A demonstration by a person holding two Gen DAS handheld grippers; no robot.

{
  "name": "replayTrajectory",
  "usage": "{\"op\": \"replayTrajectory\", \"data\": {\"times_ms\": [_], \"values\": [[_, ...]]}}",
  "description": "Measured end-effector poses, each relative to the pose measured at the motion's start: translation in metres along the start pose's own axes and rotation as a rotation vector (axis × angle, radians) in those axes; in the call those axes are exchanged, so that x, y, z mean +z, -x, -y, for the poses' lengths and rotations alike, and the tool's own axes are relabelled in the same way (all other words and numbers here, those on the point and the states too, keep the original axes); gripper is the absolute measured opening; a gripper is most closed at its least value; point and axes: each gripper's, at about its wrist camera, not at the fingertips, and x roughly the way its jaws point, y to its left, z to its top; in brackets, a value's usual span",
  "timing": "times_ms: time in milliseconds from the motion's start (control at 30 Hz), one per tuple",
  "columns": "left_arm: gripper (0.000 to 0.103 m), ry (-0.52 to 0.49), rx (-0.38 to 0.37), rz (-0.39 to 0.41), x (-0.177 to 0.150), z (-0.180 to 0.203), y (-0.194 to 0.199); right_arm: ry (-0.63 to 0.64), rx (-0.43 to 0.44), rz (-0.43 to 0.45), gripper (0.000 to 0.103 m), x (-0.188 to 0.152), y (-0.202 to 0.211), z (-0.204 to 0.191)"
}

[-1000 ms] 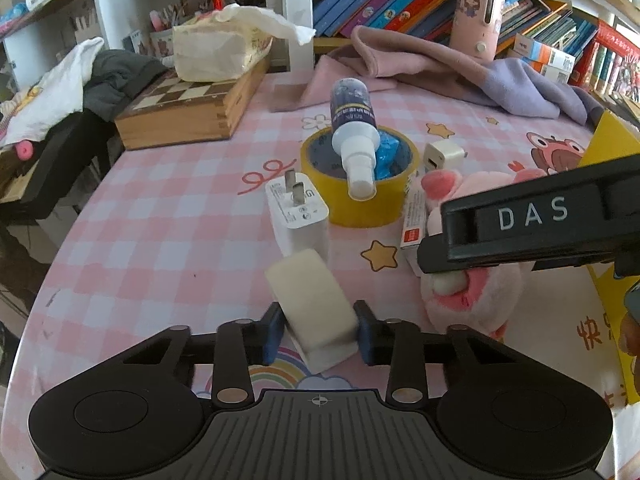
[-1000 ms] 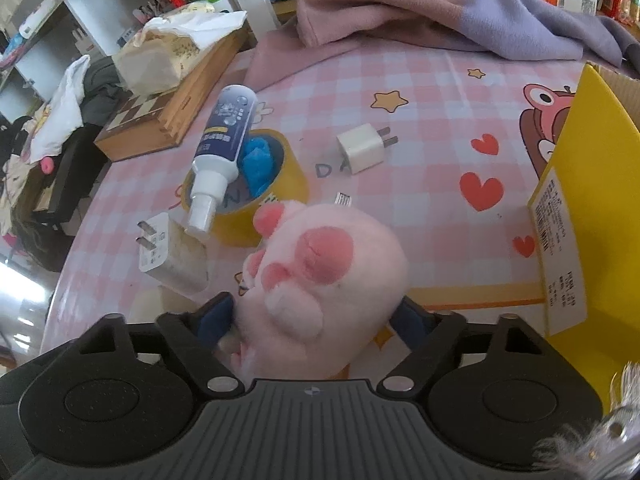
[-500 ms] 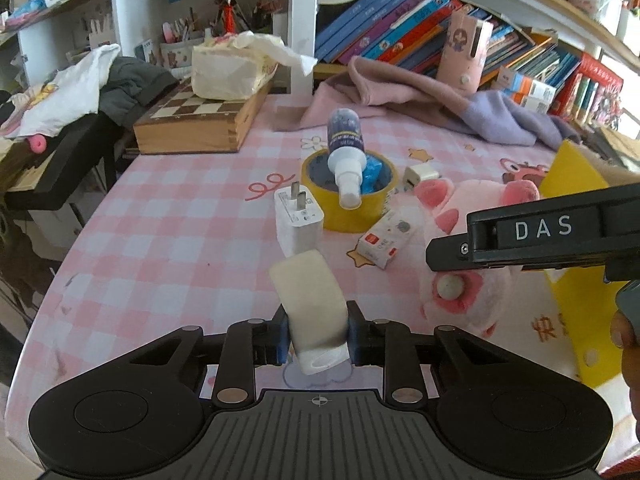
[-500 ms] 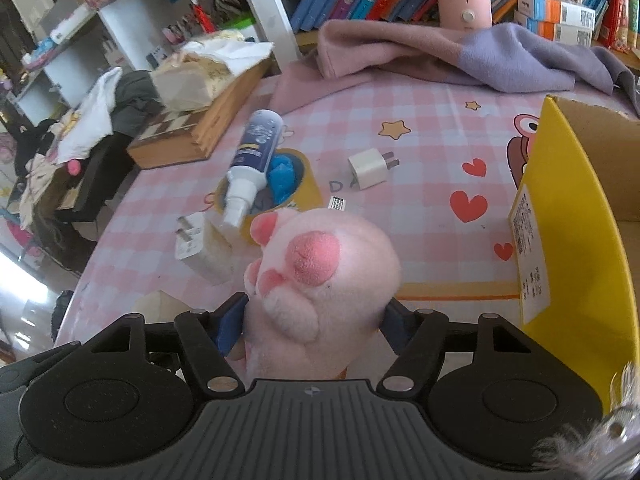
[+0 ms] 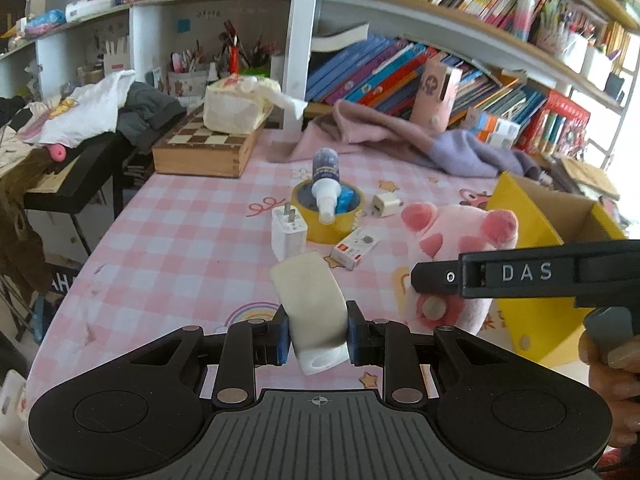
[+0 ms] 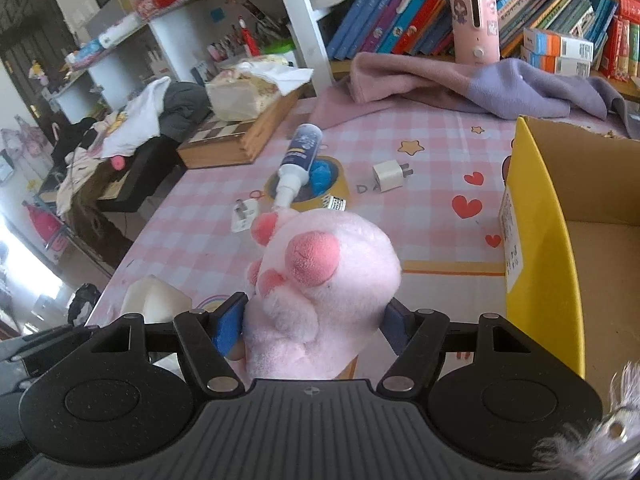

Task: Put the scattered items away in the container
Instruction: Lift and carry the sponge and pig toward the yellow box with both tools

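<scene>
My left gripper (image 5: pixel 316 336) is shut on a cream roll of tape (image 5: pixel 310 298) and holds it above the pink checked table. My right gripper (image 6: pixel 316 322) is shut on a pink plush pig (image 6: pixel 320 288), lifted off the table; the pig also shows in the left wrist view (image 5: pixel 456 240). The yellow cardboard box (image 6: pixel 540 224) stands open at the right, beside the pig. On the table lie a yellow tape ring (image 5: pixel 328 208) with a spray bottle (image 5: pixel 326 180) across it, a white charger (image 5: pixel 288 232), a small white plug (image 5: pixel 386 204) and a small red-and-white box (image 5: pixel 352 248).
A wooden chess box (image 5: pixel 200 152) with a tissue pack sits at the back left. A pink and purple blanket (image 5: pixel 420 140) lies along the bookshelf at the back. The table's left edge drops off to a dark chair with clothes.
Both grippers have risen with their loads: the tape roll and the plush pig are higher above the table. The yellow box has come further into both views.
</scene>
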Motion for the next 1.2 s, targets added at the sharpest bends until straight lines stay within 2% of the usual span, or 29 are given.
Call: {"op": "replayTrajectory", "data": {"times_ms": [300, 833, 1200], "values": [[0.025, 0.041, -0.04, 0.054, -0.025, 0.0, 0.055, 0.109, 0.022, 0.037, 0.067, -0.036, 0.051, -0.021], [0.025, 0.023, -0.101, 0.042, -0.09, 0.021, 0.116, 0.082, 0.0, 0.044, 0.067, -0.12, 0.121, -0.032], [0.025, -0.024, -0.171, 0.044, -0.108, 0.044, 0.135, 0.036, -0.055, 0.06, 0.068, -0.152, 0.158, -0.022]]}}
